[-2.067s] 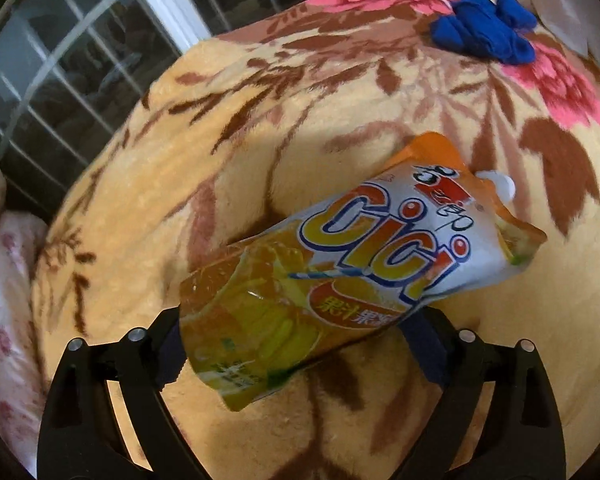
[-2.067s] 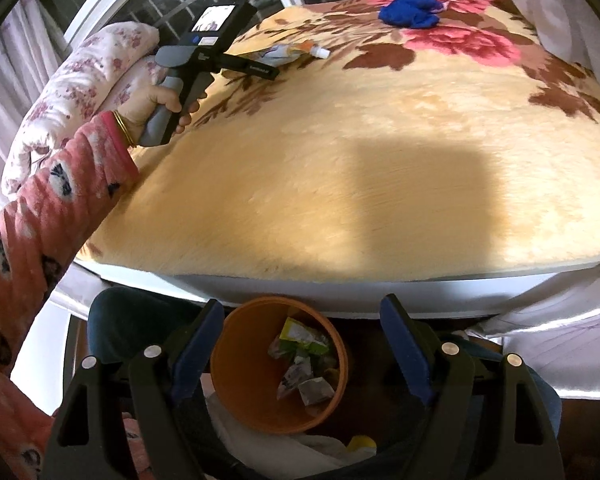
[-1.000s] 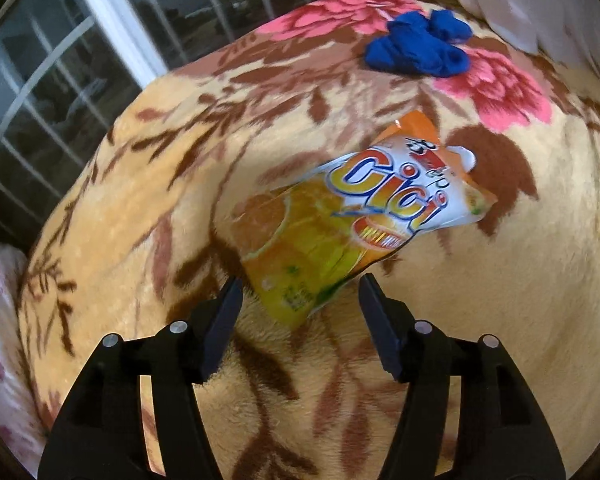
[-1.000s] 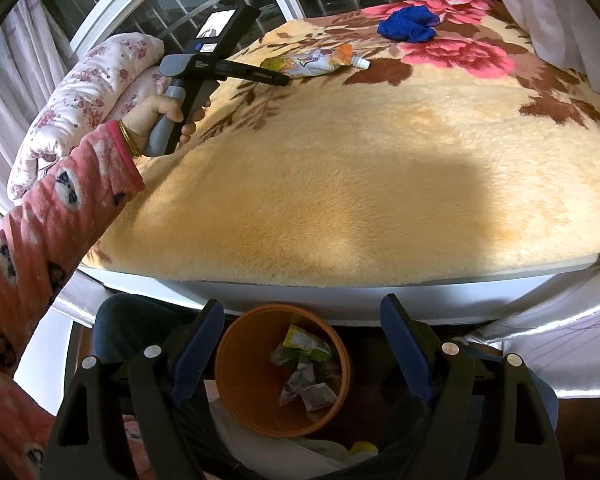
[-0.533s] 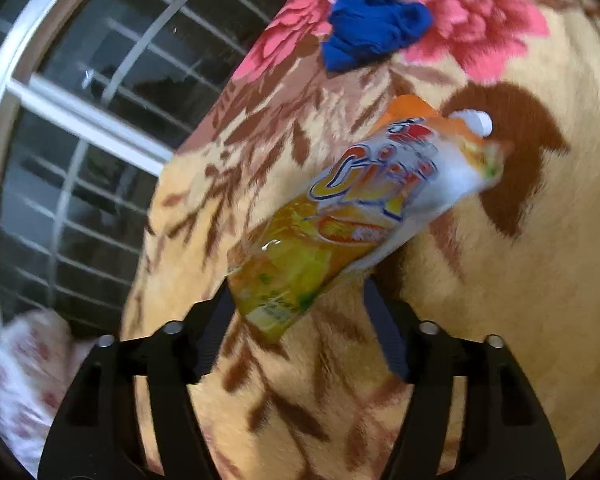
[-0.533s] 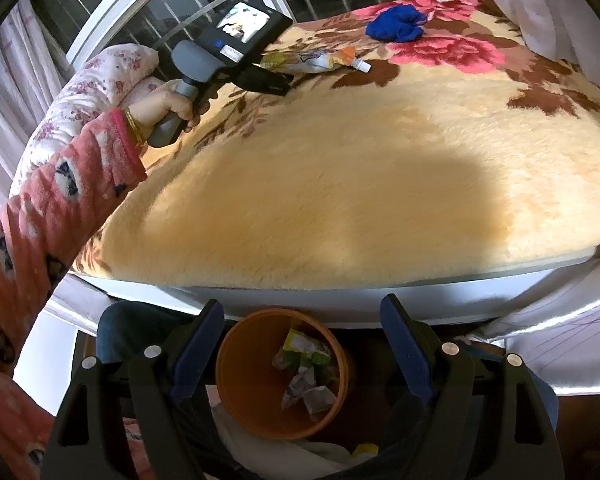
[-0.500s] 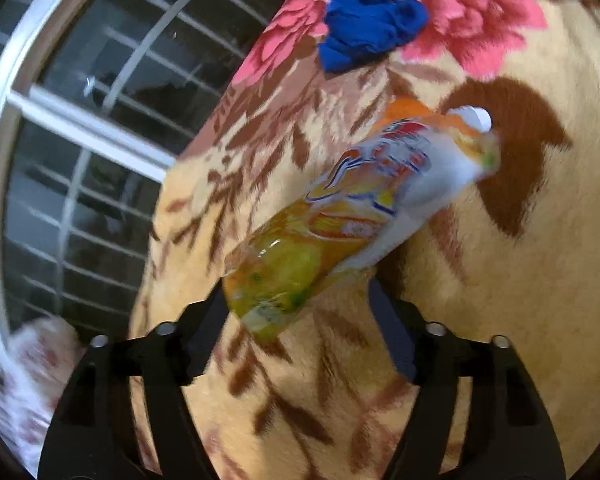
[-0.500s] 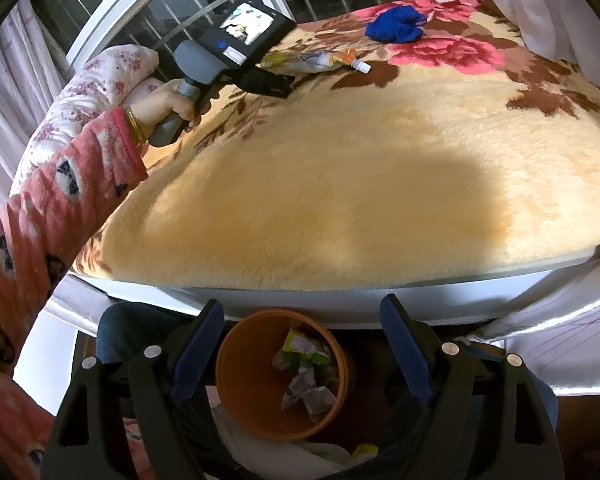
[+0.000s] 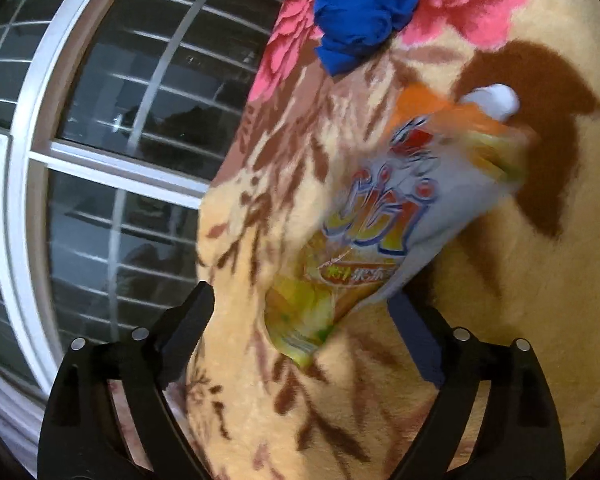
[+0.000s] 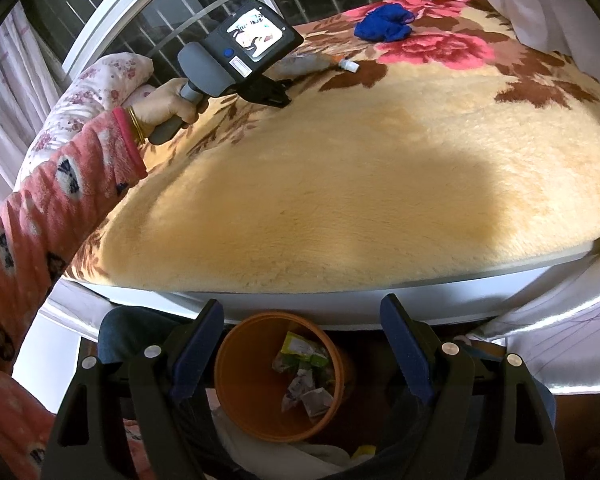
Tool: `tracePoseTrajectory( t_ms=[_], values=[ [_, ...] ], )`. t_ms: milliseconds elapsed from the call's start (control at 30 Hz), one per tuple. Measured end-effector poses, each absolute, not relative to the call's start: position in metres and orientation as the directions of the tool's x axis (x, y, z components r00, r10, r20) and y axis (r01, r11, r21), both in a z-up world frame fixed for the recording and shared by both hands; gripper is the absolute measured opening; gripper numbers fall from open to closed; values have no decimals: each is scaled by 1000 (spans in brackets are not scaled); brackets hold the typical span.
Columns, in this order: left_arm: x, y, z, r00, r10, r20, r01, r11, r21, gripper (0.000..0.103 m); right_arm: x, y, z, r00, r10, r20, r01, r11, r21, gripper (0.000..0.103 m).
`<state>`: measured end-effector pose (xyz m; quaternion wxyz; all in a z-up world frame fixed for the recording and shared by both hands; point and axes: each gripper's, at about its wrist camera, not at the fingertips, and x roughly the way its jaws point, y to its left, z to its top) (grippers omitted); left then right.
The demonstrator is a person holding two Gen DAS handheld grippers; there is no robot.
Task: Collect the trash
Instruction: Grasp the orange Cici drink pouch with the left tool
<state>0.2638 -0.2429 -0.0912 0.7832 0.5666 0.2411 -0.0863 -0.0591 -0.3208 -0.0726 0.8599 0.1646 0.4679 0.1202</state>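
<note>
Rolled hard over since a second ago, the left tool now looks along the blanket with the window swung in on its left. Its jaws have just been opening and stand wide, the juice pouch lying between them on the bed, its lower end nearest the tool; whether the right pad touches its edge I can't tell. Nothing is gripped. That pouch looks light, limp and slick, a foil sachet that will fold and slide, so I'd take it across the flat lower body, not by the white cap. A blue cloth sits beyond. Meanwhile the right tool hangs wide and empty over the orange bin, wrappers already inside.
</note>
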Motion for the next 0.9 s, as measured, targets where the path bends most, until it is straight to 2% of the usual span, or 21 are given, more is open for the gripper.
tracePoseTrajectory(
  t_ms=[333,400,433,700,900],
  values=[
    [259,-253,-92,860,94,-502,458,295,839,86,-59,-319,-70,540,353,-764,-58,921,385,79],
    [260,-256,-94,840,92,-535,488,305,818,66,-61,-320,-68,544,349,-763,-58,923,382,79],
    [262,-257,-94,826,91,-557,505,321,801,48,-62,-321,-68,546,347,-763,-56,923,380,79],
    [262,-253,-80,797,32,-604,536,424,730,40,-55,-330,-63,560,322,-764,-39,931,364,79],
    [256,-235,-57,798,-18,-602,505,566,652,32,-24,-351,-44,611,256,-749,-23,952,306,79]
  ],
)
